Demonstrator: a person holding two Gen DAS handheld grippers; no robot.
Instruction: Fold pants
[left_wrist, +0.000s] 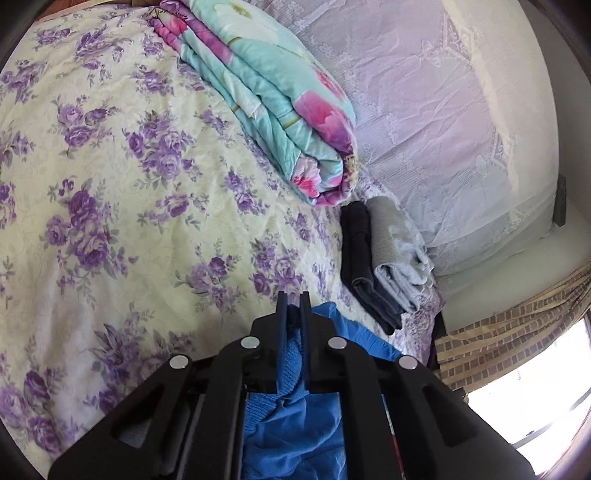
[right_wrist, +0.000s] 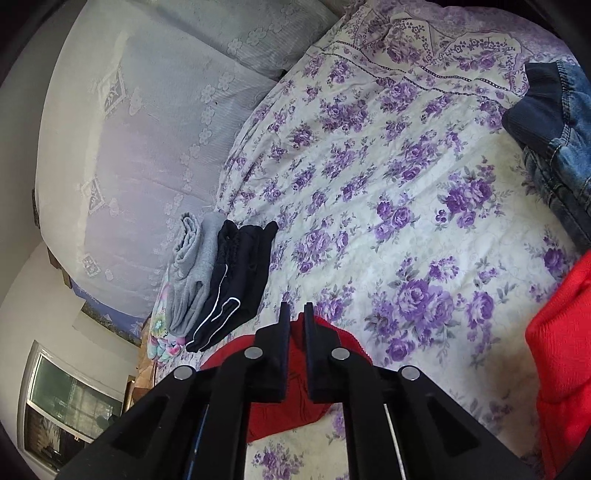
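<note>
Cream bedspread (left_wrist: 122, 206) scattered with purple roses, and at the far side a folded quilt (left_wrist: 280, 92) in turquoise with hot-pink and white blooms. Black left gripper (left_wrist: 294, 306) on bright blue fabric (left_wrist: 295, 435), black right gripper (right_wrist: 296, 314) on vivid red fabric (right_wrist: 314, 391). Beside the pale lace-patterned pillow (right_wrist: 147, 147): grey pants (right_wrist: 192, 266), then black pants (right_wrist: 240, 273) with white piping; blue denim (right_wrist: 557, 147) far right.

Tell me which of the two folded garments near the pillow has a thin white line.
The black folded garment has it: a thin white piping runs along its edge. The grey folded garment beside it, nearer the pillow, is plain.
</note>
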